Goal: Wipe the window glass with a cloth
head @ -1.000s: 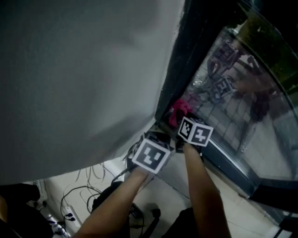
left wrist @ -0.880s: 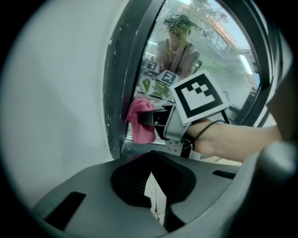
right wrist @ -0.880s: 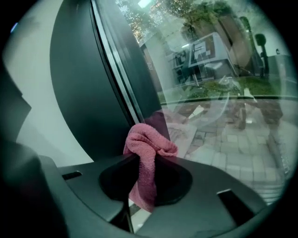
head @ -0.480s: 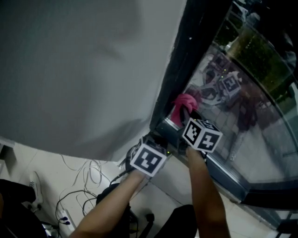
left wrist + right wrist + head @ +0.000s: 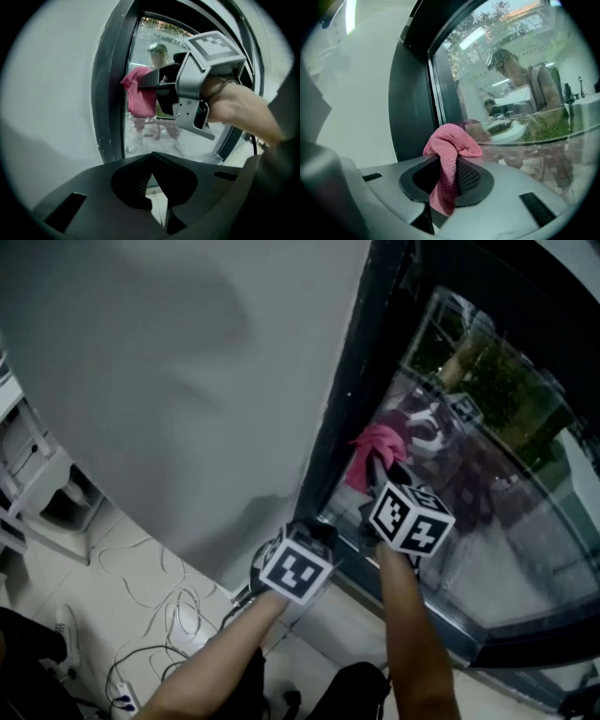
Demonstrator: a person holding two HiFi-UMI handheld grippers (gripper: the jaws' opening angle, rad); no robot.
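Beside the dark vertical window frame [image 5: 359,390], just to its right, the right tool [image 5: 443,174] is clamped tight on a bunched pink terry cloth [image 5: 451,143]. The cloth seems to touch the clear window glass [image 5: 497,484] low on the pane. At the frame's foot, the left tool [image 5: 151,174] hovers with its jaws closed together on nothing. Wiping looks under way close to the frame. The next stroke probably calls for steady pressure on the cloth while sweeping it away from the frame.
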